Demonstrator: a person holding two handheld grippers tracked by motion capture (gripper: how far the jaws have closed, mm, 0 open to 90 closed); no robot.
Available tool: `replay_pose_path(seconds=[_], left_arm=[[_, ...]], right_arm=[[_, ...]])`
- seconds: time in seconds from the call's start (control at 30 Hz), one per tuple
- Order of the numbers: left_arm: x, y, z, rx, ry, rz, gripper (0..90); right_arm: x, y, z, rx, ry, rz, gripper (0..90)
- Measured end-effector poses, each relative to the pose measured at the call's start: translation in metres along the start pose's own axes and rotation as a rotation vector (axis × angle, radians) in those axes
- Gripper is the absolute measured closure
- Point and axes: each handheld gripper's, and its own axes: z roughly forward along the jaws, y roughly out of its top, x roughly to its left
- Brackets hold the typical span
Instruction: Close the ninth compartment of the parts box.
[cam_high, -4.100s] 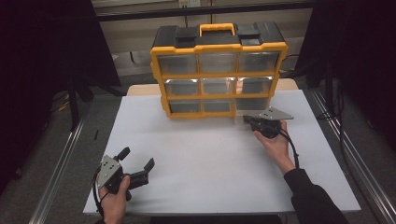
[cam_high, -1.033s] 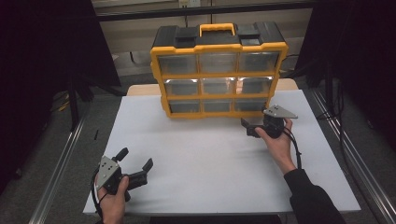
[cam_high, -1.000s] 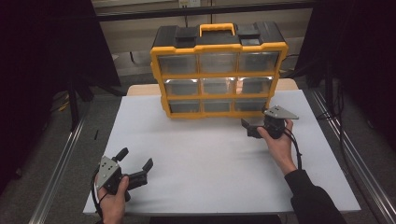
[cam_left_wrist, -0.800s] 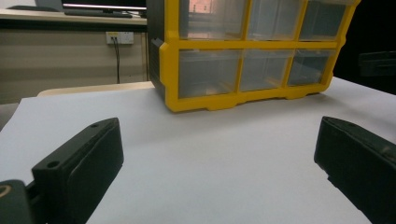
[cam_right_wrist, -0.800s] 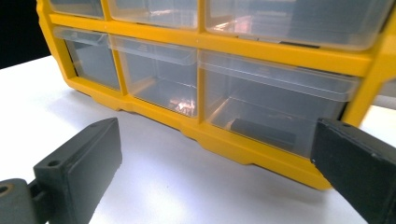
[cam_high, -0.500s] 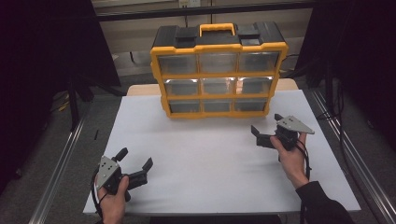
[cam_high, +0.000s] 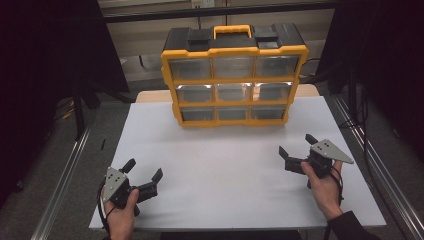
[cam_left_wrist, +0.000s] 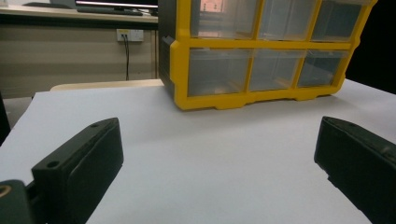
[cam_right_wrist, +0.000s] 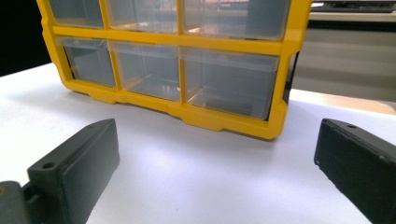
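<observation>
Right gripper: has drawn back from the organizer's lower right drawer to the right part of the table, well apart from the box; half a second ago it was already backing off; jaws spread wide, holding nothing
Left gripper: unchanged at the near left corner, jaws spread, empty
Drawer organizer: yellow and black, upright at the far middle of the white table, same place as before, all nine clear drawers shut
Lower right drawer: closed, facing the right gripper view
</observation>
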Motion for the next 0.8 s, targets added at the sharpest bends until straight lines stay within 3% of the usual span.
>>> replay_pose_path(seconds=[0.5, 0.8], left_arm=[[-0.001, 0.000, -0.001, -0.006, 0.033, 0.003, 1.4], [0.000, 0.000, 0.000, -0.005, 0.034, -0.014, 1.4]], right_arm=[[0.006, -0.016, -0.038, 0.000, -0.021, 0.016, 0.0], [0.006, -0.017, -0.036, -0.001, -0.017, 0.023, 0.0]])
